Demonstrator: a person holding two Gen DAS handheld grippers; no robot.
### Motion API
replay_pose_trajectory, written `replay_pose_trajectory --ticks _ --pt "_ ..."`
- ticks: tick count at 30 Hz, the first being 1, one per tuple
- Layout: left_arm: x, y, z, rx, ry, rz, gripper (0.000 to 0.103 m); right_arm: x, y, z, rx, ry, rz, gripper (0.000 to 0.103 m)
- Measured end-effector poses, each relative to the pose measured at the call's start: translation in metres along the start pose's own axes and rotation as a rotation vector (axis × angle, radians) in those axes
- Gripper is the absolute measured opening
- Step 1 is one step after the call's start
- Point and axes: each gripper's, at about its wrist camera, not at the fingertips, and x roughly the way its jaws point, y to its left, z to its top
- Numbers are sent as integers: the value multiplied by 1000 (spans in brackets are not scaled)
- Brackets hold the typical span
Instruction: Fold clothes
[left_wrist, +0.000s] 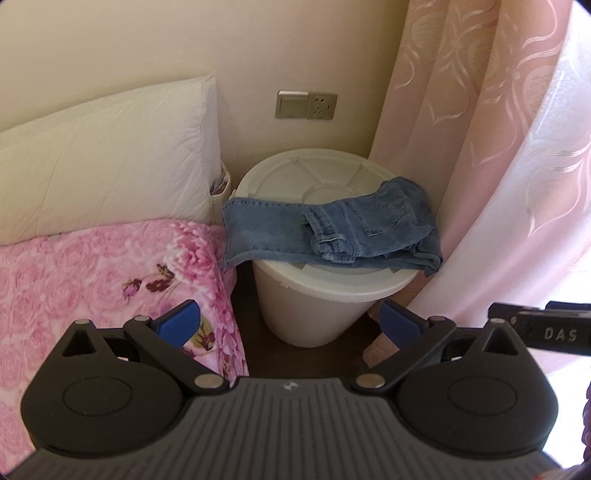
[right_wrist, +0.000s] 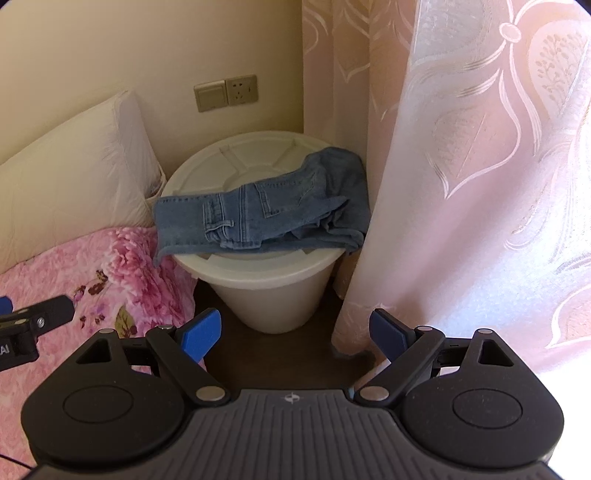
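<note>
Jeans, blue denim, roughly folded (left_wrist: 332, 225): laid across the lid of a white round plastic bucket (left_wrist: 317, 310), ahead of and above both tools, long axis running left to right. Left gripper (left_wrist: 290, 323) and right gripper (right_wrist: 295, 330): jaws spread wide, nothing held; neither is judged clearly nearer. Left hem overhangs the lid toward a pink floral blanket (left_wrist: 92, 280). Right end is crowded by a pink patterned curtain (right_wrist: 461, 184); freer room lies on the left.
</note>
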Motion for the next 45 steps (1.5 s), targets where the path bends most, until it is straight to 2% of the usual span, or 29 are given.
replay_pose_trajectory --ticks 6,9,15,22,28,29,30,35,38,43,45 --pt "11 13 3 -16 25 16 102 12 3 -1 -53 -57 -15 90" --pt "18 18 4 -26 30 17 102 24 9 -2 -131 -68 -36 89" --pt "47 22 12 -25 62 23 102 49 8 2 -220 -70 -31 90" --pt "92 20 30 -39 109 21 102 100 6 25 -351 -52 -58 88" --pt "144 9 43 -66 164 -13 101 144 1 46 -448 -19 -21 69" --pt "153 7 45 -70 176 -17 100 152 1 49 -480 -13 -20 59" --pt "163 4 47 -74 188 -22 100 160 2 51 -511 -7 -18 56" --pt "208 -6 52 -85 251 -28 97 205 2 62 -642 13 -20 55" --pt "232 -8 52 -95 284 -24 97 231 4 65 -707 22 -32 62" --pt "265 -5 50 -135 335 -11 96 272 15 60 -890 -8 -110 65" --pt "276 -5 49 -147 350 -7 96 284 20 58 -969 -15 -114 71"
